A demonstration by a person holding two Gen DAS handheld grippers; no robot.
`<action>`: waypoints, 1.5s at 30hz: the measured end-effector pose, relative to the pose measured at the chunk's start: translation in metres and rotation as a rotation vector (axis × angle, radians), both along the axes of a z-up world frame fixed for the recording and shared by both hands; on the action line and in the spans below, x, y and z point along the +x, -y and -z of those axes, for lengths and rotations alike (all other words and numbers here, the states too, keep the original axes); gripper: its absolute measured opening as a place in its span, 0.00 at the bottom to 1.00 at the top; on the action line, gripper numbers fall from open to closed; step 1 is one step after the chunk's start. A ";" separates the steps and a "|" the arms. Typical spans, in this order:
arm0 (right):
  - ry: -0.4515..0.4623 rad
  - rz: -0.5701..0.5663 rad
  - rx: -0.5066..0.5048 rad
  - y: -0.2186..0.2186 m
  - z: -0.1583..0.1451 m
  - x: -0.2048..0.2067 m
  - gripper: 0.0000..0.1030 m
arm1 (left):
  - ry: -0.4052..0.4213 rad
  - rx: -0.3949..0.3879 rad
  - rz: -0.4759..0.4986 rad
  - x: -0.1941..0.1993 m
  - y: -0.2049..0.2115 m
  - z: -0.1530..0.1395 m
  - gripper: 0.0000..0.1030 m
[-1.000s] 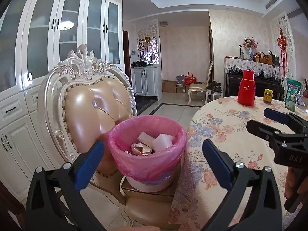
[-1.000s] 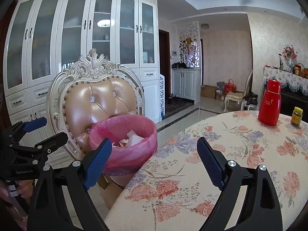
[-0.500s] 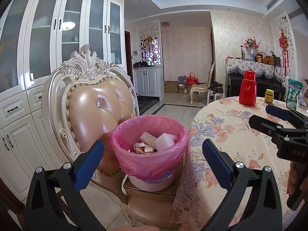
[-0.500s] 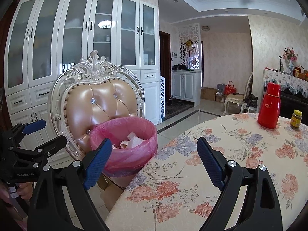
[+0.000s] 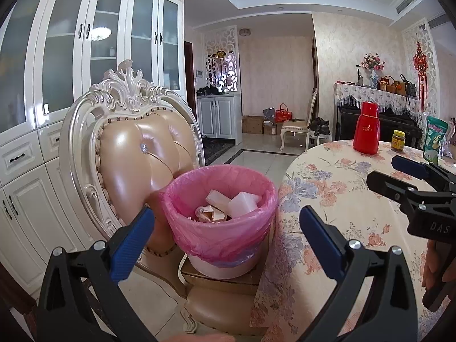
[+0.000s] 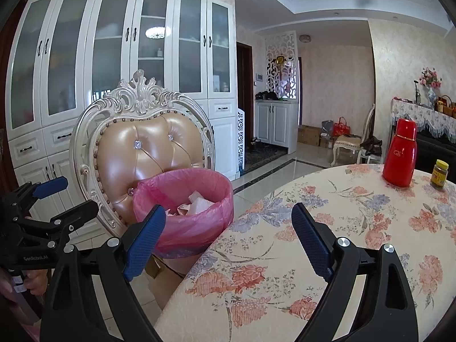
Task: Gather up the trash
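Note:
A white bin with a pink liner [image 5: 219, 228] stands on the seat of an ornate chair [image 5: 136, 154] beside the round table [image 5: 342, 199]. Crumpled paper and white scraps [image 5: 228, 205] lie inside it. My left gripper [image 5: 226, 239] is open and empty, held in front of the bin. My right gripper [image 6: 228, 239] is open and empty, over the table's edge, with the bin [image 6: 185, 208] to its left. The right gripper also shows at the right of the left wrist view [image 5: 399, 176]; the left gripper shows at the left of the right wrist view [image 6: 59, 196].
A red thermos [image 5: 367, 128], a small jar [image 5: 398, 141] and a green snack bag [image 5: 434, 139] stand on the floral tablecloth. White cabinets [image 5: 71, 85] rise behind the chair. Tiled floor runs toward a far doorway.
Both grippers have drifted slightly back and up; the bin sits a little lower and farther in the views. Both stay open and empty.

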State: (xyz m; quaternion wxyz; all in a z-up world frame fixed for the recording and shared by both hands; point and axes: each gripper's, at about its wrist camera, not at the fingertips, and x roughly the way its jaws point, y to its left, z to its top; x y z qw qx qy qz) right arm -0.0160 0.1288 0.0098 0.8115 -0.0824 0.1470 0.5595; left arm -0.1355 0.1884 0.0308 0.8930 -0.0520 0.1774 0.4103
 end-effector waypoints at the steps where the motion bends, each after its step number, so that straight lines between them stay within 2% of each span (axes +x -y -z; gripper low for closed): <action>1: 0.001 -0.001 0.000 0.000 0.000 0.000 0.82 | -0.001 0.001 0.001 0.000 0.000 0.000 0.96; 45: 0.007 -0.022 -0.026 -0.006 0.006 -0.005 0.82 | -0.014 -0.010 -0.022 -0.008 -0.006 0.008 0.96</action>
